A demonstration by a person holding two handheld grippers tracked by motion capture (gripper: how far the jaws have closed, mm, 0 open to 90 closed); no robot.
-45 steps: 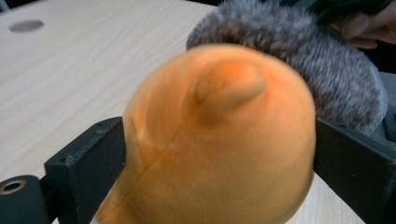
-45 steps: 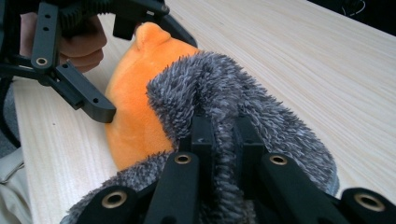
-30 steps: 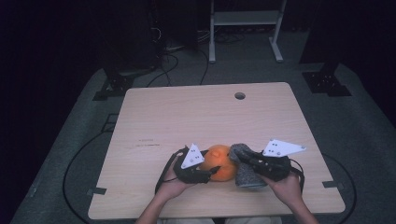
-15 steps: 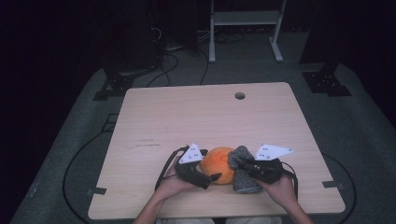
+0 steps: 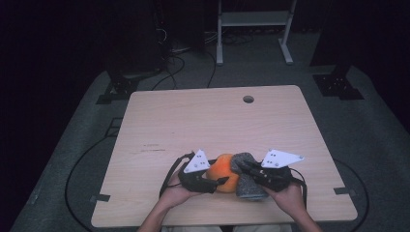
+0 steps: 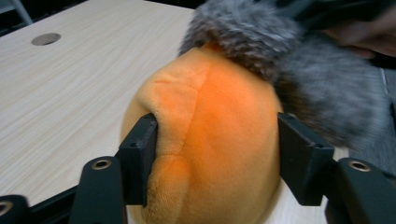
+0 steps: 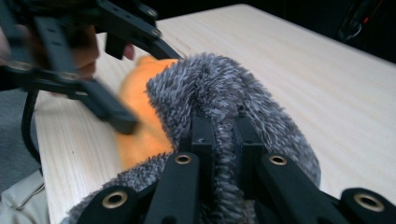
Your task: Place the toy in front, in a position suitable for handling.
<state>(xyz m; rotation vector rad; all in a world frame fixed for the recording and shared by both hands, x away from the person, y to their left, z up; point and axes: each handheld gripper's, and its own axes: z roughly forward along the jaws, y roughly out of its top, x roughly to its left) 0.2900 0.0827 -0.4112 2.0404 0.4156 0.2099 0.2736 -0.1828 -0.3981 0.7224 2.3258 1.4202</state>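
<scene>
Low centre of the high view, near the table's (image 5: 159,121) front edge: an orange plush ball (image 5: 223,170) sits partly inside a grey fuzzy cover (image 5: 247,180), the grey piece to its right and lapping over its top. Left gripper (image 5: 212,182) comes in from the left, right gripper (image 5: 251,170) from the right, so the two tools face each other across the toy; that reads as one side anchoring while the other works the cover. In the left gripper view the orange plush ball (image 6: 210,140) bulges up between the two black jaws, which straddle its flanks and have just been closing on it; the plush dents slightly at the left pad, so I take it as a light squeeze that steadies the ball. The grey fuzzy cover (image 6: 299,74) shows at upper right of that frame, capping the ball. In the right gripper view the jaws are pressed together on a fold of the grey fuzzy cover (image 7: 219,93), fur pinched between them, with the left gripper (image 7: 119,81) blurred at upper left against the orange. Judgement: the fabric pinch gives a handle for pulling the cover over or off the ball; which way, I cannot tell. Far edge of the table carries a round cable hole (image 5: 248,99).
</scene>
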